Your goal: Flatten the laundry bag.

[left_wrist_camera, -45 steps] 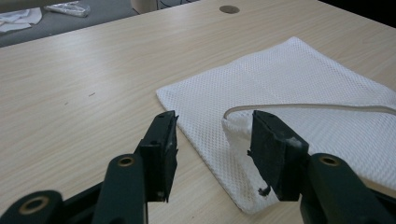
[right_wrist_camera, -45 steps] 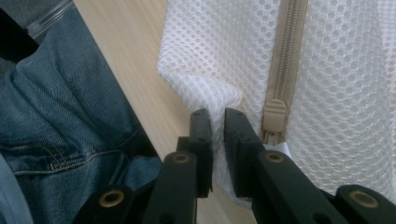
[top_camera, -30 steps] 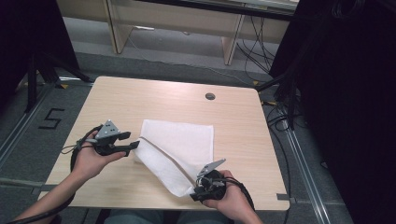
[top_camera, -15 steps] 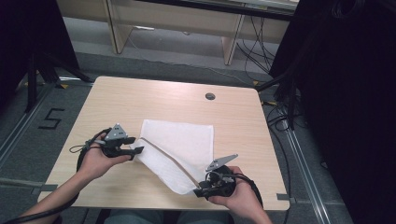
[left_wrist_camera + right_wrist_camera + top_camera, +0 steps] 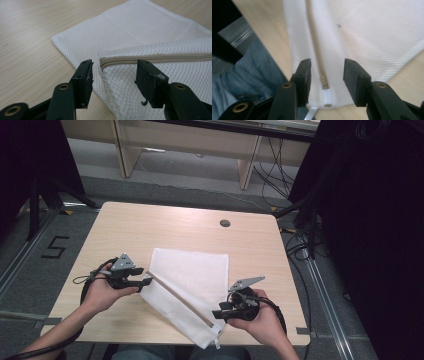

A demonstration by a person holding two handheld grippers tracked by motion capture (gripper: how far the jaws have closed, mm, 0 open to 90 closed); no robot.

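Observation:
A white mesh bag [image 5: 195,267] lies on the wooden table [image 5: 150,227], its beige zipper [image 5: 180,297] running slantwise between my two grippers. My left gripper [image 5: 146,282] is at the zipper's left end. In the left gripper view the jaws [image 5: 113,75] stand wide, with the bag's raised corner [image 5: 117,82] and zipper end [image 5: 160,58] between them, and a gap at the left pad. My right gripper [image 5: 217,314] hovers over the zipper's near end. Its jaws [image 5: 325,75] have just been opening and grip nothing, and the zipper's end [image 5: 325,86] lies below them.
The bag's near corner [image 5: 212,342] reaches the table's front edge, with the person's jeans [image 5: 254,77] just beyond. A round cable hole [image 5: 225,223] sits at the back. Dark curtains and floor cables [image 5: 300,245] are off to the right.
The right gripper's jaws have opened and the hand has lifted and drawn back to the right. The bag's near end now lies closer to the front edge. The left gripper has hardly shifted.

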